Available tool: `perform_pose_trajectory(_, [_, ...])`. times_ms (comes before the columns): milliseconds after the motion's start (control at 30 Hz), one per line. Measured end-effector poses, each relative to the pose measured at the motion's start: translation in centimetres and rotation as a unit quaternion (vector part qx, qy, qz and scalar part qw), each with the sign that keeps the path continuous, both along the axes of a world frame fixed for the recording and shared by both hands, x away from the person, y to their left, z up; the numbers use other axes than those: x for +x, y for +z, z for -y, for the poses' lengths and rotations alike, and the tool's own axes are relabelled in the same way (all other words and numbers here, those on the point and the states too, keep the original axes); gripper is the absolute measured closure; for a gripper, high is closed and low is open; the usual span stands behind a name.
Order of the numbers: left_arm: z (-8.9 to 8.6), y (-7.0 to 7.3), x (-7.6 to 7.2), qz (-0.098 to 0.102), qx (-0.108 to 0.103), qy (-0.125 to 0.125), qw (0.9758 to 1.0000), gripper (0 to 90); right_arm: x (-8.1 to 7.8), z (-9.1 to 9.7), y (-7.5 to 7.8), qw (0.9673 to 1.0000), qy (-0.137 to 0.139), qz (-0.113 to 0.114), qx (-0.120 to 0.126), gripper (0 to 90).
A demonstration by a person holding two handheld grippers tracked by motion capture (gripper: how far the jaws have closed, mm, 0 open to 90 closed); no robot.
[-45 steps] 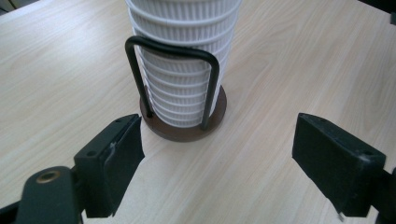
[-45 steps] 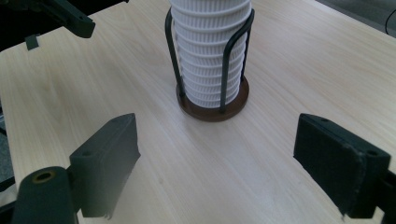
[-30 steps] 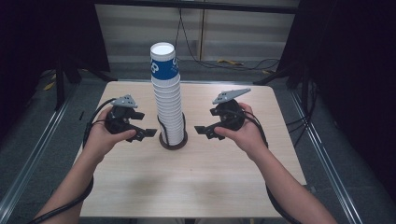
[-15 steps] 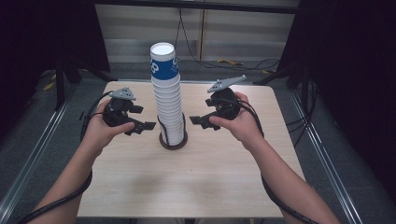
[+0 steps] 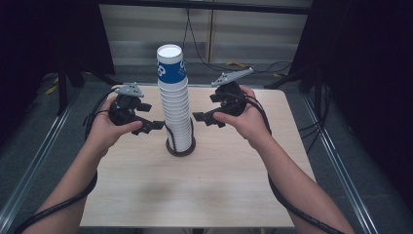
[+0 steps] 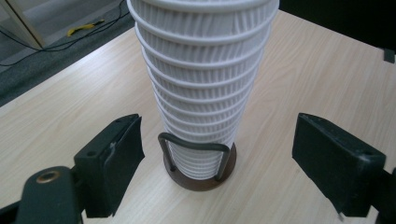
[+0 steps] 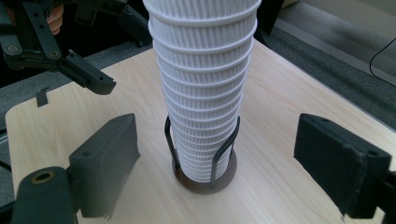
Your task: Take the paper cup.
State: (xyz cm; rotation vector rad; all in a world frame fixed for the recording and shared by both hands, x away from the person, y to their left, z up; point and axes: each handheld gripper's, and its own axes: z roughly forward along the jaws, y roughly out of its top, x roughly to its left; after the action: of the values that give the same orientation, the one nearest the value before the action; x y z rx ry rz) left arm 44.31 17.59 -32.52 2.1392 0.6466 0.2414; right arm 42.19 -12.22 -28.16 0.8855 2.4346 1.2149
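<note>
A: What's the biggest thing here?

B: The pale wood bench [image 5: 214,185]. Near its middle, a little toward the far edge, stands a tall stack of ribbed white paper cups [image 5: 177,117], upright, with a blue-printed cup [image 5: 171,68] on top.

A: What is the stack standing in?

B: A round dark holder [image 5: 180,147] with thin wire loops rising around the lowest cups. The left gripper view shows one loop [image 6: 195,156] across the front of the stack.

A: And the two tools?

B: The left hand-held gripper [image 5: 155,126] is held just left of the stack, its jaws pointing at the cups. In its own view the jaws are spread wide, one on either side of the stack, touching nothing. The right hand-held gripper [image 5: 200,117] sits just right of the stack at about the same height. Its jaws are also spread wide apart, flanking the cups without contact.

A: Smaller details?

B: A grey three-cornered plate [image 5: 233,76] tops the right one, and a black cable [image 5: 292,204] trails along the forearm.
</note>
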Motion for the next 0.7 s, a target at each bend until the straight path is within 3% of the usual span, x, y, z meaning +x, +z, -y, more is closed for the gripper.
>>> perform_pose_trajectory(700, [0.7, 1.7, 1.0, 0.010, -0.014, 0.003, 0.9998, 16.1, 2.1, -3.1, 2.9, 0.9995, -0.007, 0.019, 0.025, 12.6])
